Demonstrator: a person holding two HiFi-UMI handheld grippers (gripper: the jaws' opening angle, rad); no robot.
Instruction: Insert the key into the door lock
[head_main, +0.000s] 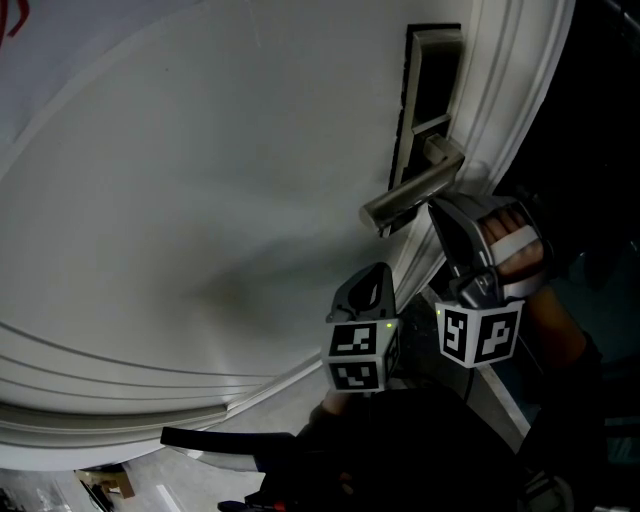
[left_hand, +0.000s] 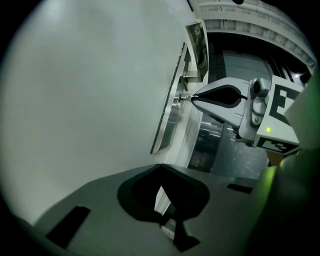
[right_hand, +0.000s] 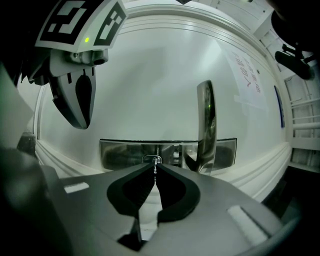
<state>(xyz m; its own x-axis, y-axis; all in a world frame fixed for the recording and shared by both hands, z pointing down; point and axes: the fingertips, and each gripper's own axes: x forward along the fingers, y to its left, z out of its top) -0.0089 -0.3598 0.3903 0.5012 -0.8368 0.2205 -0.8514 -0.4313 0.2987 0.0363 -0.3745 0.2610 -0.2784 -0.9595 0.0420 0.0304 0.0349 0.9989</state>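
The white door (head_main: 200, 200) carries a metal lock plate (right_hand: 120, 153) with a lever handle (right_hand: 206, 122). My right gripper (right_hand: 155, 167) is shut on a small key (right_hand: 155, 171), whose tip is at the round keyhole (right_hand: 152, 160) in the plate. The left gripper view shows this from the side: the right gripper (left_hand: 194, 99) holds the key (left_hand: 184, 98) against the plate (left_hand: 167, 125). In the head view my right gripper (head_main: 437, 207) sits just under the handle (head_main: 410, 195), hiding the key. My left gripper (head_main: 376, 272) hovers beside it, shut and holding nothing.
The door's raised moulding (head_main: 120, 370) curves below and right of the lock. The door edge and frame (head_main: 510, 90) lie right of the plate, with darkness beyond. Papers with red writing (right_hand: 247, 75) are stuck on the door farther off.
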